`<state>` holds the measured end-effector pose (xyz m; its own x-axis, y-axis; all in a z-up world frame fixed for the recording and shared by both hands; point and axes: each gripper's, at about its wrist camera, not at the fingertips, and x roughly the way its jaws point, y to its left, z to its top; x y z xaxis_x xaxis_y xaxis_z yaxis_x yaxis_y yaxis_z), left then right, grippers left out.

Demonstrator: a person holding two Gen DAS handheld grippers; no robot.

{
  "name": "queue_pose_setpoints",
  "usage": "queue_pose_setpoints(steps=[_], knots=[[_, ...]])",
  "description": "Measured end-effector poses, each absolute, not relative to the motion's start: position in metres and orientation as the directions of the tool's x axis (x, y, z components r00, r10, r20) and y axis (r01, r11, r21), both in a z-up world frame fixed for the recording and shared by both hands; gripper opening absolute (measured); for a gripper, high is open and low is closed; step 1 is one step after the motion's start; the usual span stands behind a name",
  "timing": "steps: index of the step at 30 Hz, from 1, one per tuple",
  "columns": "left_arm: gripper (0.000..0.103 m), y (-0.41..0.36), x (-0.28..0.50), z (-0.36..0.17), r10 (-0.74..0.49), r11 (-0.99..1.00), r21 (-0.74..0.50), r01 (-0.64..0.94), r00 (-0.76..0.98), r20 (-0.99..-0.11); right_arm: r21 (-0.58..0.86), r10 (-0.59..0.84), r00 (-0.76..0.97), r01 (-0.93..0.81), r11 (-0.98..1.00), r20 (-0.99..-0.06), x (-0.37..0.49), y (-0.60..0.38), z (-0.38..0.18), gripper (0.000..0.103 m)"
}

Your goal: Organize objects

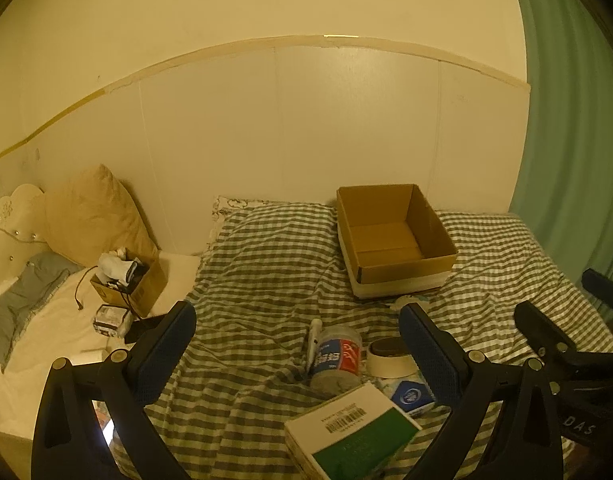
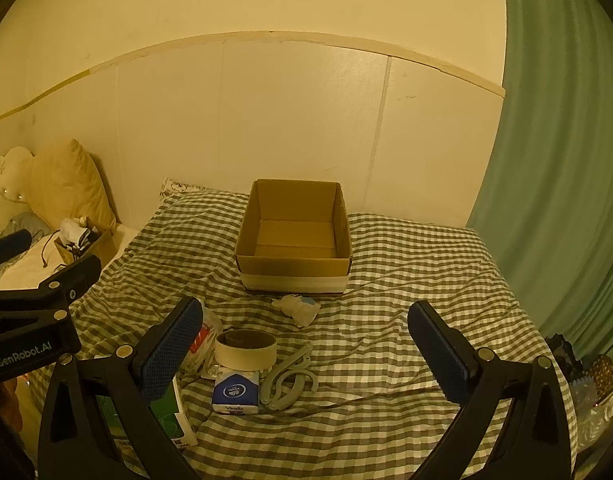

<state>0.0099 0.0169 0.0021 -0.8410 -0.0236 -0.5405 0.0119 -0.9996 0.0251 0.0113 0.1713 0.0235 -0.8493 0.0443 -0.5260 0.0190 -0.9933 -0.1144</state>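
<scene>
— Checked grey-and-white cloth (image 2: pixel 386 280) covers the bed. What lies on it near the front edge?

— A small cluster: a roll of tape (image 2: pixel 245 349) lying flat, a blue-and-white packet (image 2: pixel 235 393) touching its front side, pale folding scissors (image 2: pixel 288 380) just beside the packet, and a clear jar with a red and blue label (image 1: pixel 337 356) on its side. A green-and-white box (image 1: pixel 352 432) lies nearest to the front edge. A white crumpled object (image 2: pixel 298 307) rests between the cluster and the cardboard box (image 2: pixel 294 236).

— Does something stand in the way?

— The left gripper (image 1: pixel 296 344) hangs above the jar and the right gripper (image 2: pixel 306 340) above the tape and scissors. Both have their fingers spread wide and they pinch nothing.

— And the containers?

— The cardboard box stands open at the far edge of the bed, near the wall, and I see only its bare bottom. A smaller carton (image 1: pixel 130 284) stands at the left side by the pillow (image 1: pixel 94 216), filled with white and dark things and a cable; what they are I cannot tell.
</scene>
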Motion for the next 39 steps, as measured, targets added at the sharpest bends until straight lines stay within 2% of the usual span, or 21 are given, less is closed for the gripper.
queue_pose_setpoints(steps=[10,17,22,26,29,39], knots=[[0.103,0.032,0.016,-0.006,-0.065,-0.997,0.068,0.032,-0.824,-0.563,-0.101,0.061,-0.850,-0.009,-0.995,-0.523,0.020,0.188,0.031,0.103],[0.103,0.039,0.012,-0.036,-0.071,-0.997,0.062,0.040,-0.760,-0.646,-0.064,0.081,-0.836,-0.055,-0.996,-0.543,0.018,0.209,0.028,0.103],[0.103,0.045,0.014,-0.072,-0.030,-0.999,-0.004,0.049,-0.683,-0.730,-0.076,0.092,-0.824,-0.060,-0.995,-0.559,0.014,0.212,0.021,0.103],[0.103,0.058,0.017,-0.098,-0.021,-1.000,0.002,0.031,-0.637,-0.771,-0.084,0.099,-0.814,-0.061,-0.995,-0.573,0.011,0.213,0.015,0.103],[0.103,0.066,0.018,-0.105,0.011,-1.000,-0.024,0.011,-0.638,-0.770,-0.090,0.103,-0.806,-0.062,-0.994,-0.582,0.010,0.213,0.011,0.103],[0.103,0.076,0.014,-0.106,-0.015,-1.000,0.023,-0.004,-0.666,-0.746,-0.124,0.125,-0.775,-0.061,-0.990,-0.620,-0.001,0.211,-0.009,0.103]])
